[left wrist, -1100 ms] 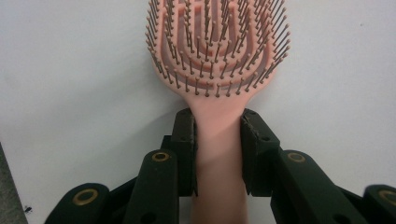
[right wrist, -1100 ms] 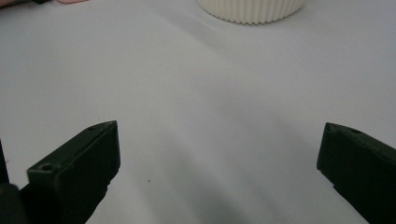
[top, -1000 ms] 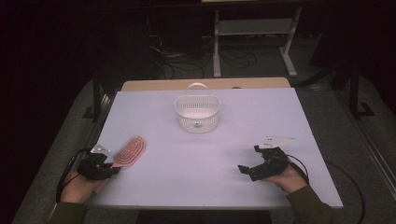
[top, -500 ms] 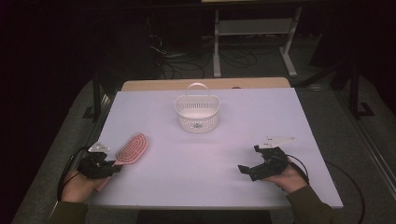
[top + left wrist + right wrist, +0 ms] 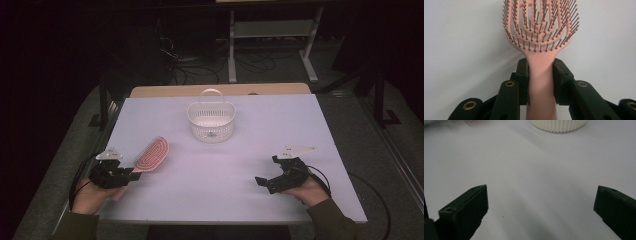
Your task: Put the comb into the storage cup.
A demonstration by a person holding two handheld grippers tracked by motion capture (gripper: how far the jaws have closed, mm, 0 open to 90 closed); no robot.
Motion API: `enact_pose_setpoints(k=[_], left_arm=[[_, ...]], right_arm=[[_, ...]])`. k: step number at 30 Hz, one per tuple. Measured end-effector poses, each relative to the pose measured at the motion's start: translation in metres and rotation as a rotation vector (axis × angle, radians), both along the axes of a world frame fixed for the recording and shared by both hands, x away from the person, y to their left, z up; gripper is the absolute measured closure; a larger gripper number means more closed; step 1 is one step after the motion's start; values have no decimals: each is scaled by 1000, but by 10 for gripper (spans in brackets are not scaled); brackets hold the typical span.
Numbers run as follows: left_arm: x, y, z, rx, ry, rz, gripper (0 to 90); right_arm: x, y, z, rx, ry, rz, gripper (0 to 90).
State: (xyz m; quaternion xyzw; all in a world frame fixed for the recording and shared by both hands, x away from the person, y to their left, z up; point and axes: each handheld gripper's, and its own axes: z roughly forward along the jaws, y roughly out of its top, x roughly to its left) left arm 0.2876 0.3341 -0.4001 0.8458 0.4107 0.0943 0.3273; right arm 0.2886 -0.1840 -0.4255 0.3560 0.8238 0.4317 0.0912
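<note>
Hairbrush [image 5: 540,37]: one, pink, with an open looped head and dark-tipped bristles. In the high view [image 5: 151,153] it sits over the near-left part of the bench, head pointing away from the person and slightly toward the centre.
Hairbrush handle: clamped between the two black jaws of the left gripper; in the left gripper view both pads press flat on its sides just below the head.
Left gripper [image 5: 131,174]: one, part closed, gripping the hairbrush by the handle; held in the person's left hand [image 5: 90,196] at the near-left corner of the bench.
Right gripper [image 5: 266,183]: one, jaws spread wide with nothing between them; in the right gripper view [image 5: 541,202] bare bench surface lies between the two jaws. Held in the person's right hand [image 5: 310,191] at the near-right part of the bench.
Basket [image 5: 211,120]: one, white, slotted wall, upright loop handle; stands on the far-centre part of the bench, well apart from both grippers. Its ribbed lower wall shows at the top of the right gripper view [image 5: 559,124].
Bench [image 5: 220,200]: one, covered in a pale sheet.
Change from earlier frame, hairbrush: its head has shifted away from the person and toward the basket, and it appears lifted off the sheet.
Change from earlier frame, left gripper: has moved along with the hairbrush; grip unchanged.
Change from earlier frame, right gripper: same place, same wide opening.
Change from earlier frame, basket: same place.
</note>
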Motion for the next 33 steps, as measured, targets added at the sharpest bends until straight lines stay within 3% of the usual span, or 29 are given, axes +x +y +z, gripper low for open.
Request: enact_pose_setpoints(k=[15,33], left_arm=[[1,-21,9,-78,-51,-98,703],[5,-49,15,-116,-99,-183,703]], right_arm=[[1,1,-1,-4,0,2,0],[-1,-1,0,1,-3,-2,0]])
